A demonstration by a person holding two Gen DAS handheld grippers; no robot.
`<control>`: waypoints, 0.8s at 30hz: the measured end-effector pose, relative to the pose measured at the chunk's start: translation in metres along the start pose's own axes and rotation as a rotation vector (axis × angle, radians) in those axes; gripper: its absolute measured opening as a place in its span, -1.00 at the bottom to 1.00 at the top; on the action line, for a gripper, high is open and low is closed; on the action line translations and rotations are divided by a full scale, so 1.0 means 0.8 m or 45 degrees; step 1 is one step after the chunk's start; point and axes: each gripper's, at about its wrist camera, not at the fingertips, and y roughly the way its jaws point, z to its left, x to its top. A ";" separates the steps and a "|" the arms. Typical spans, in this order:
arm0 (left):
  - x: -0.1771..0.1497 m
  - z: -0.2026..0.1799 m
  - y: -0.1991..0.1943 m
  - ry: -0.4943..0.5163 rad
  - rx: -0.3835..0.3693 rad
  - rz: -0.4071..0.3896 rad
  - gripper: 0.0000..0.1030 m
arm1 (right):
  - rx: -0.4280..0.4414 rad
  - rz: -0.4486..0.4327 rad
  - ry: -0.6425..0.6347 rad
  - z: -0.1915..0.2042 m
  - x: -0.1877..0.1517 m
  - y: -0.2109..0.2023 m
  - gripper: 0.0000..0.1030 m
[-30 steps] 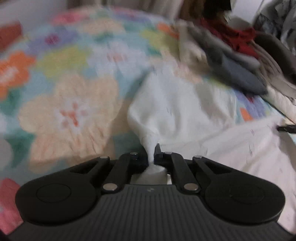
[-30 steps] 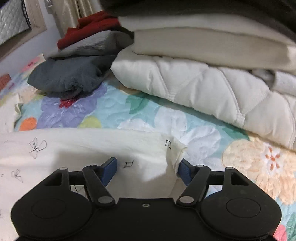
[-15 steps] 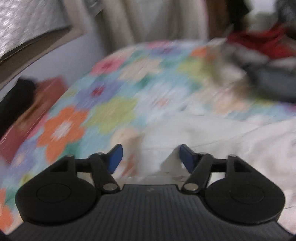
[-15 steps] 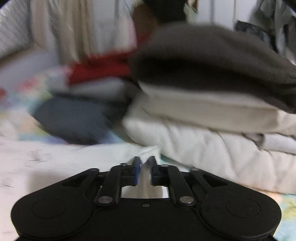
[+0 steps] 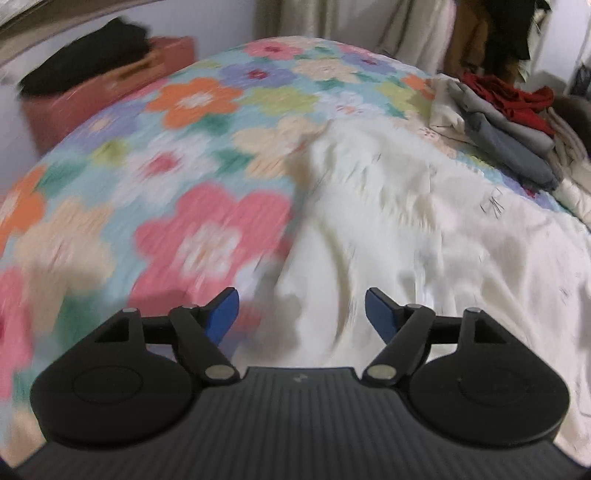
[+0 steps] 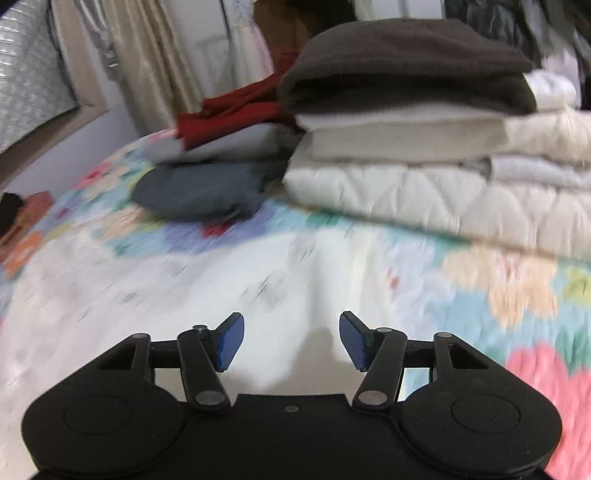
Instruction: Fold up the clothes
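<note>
Garment [image 5: 424, 229] released — both grippers' fingers now opening, empty.

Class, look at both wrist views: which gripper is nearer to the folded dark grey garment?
Right. The right gripper faces the dark grey garment fairly closely; from the left gripper it lies far off, up right.

1. A bed fills the room's middle, covered by a quilt [image 5: 192, 122] printed with big coloured flowers.
2. Pale curtains [image 6: 155, 59] hang behind the bed.
3. A pale wall [image 5: 221, 22] runs beside the bed.
4. A reddish box [image 5: 110, 92] stands by the bed, with a black bundle [image 5: 85, 51] on top.
5. A quilted silver panel [image 6: 26, 77] shows at the left edge, above a ledge.
</note>
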 end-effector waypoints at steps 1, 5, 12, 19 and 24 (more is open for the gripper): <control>-0.015 0.012 -0.013 -0.061 -0.008 0.006 0.50 | 0.008 0.016 -0.018 0.004 -0.010 -0.009 0.23; -0.082 0.048 -0.052 -0.288 -0.068 0.063 0.50 | 0.049 0.019 -0.012 0.011 -0.054 -0.053 0.25; -0.170 0.047 -0.062 -0.342 -0.048 0.245 0.81 | 0.131 0.060 0.019 0.014 -0.130 -0.087 0.60; -0.192 0.015 -0.075 -0.153 -0.059 0.308 0.82 | 0.169 0.139 0.240 -0.007 -0.170 -0.117 0.60; -0.218 0.017 -0.111 -0.214 -0.211 0.199 0.54 | 0.226 0.143 0.407 -0.047 -0.214 -0.167 0.60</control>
